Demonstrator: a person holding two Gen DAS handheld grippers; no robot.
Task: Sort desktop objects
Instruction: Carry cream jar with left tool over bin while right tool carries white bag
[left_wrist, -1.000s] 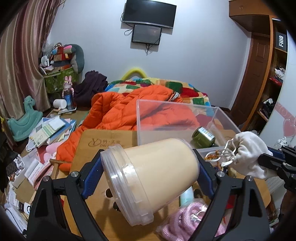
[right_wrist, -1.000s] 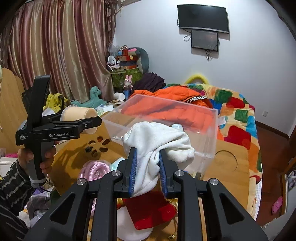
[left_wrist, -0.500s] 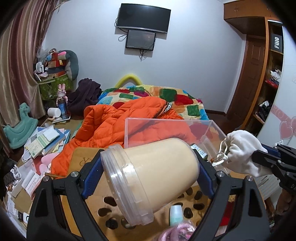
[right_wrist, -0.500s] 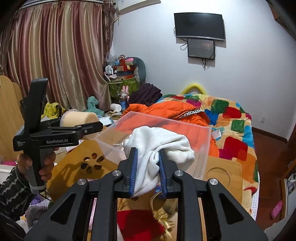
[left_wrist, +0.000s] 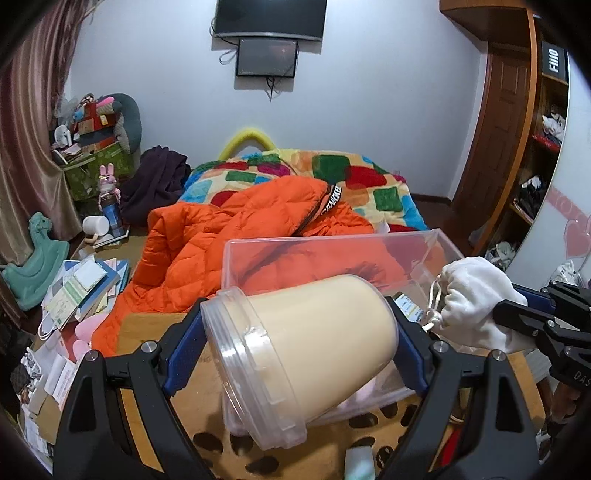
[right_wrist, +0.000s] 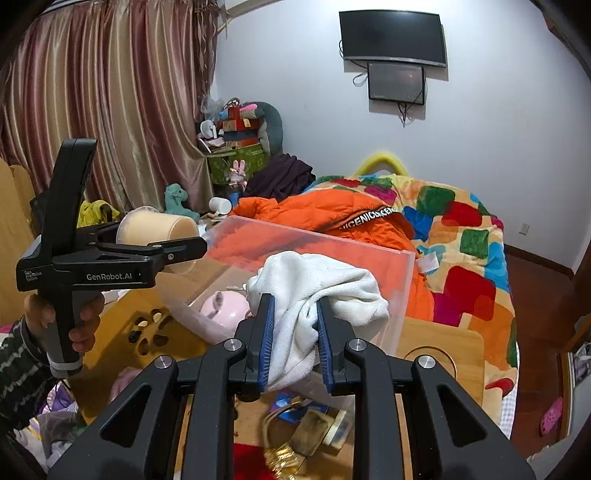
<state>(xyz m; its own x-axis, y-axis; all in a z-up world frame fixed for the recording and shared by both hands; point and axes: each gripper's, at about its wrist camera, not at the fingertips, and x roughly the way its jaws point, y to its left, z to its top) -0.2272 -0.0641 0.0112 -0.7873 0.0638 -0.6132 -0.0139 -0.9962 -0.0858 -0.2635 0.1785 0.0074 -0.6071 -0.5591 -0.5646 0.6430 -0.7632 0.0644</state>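
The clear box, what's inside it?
Inside the clear box, a pink round thing shows through the wall. The white cloth bag in the right tool covers the rest.

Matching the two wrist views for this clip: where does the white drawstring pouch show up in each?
Left wrist view: white drawstring pouch at the right edge, held in the right gripper.
Right wrist view: white drawstring pouch at centre, pinched in the jaws, in front of the clear plastic bin.
Shared landmark: the orange jacket behind the bin.
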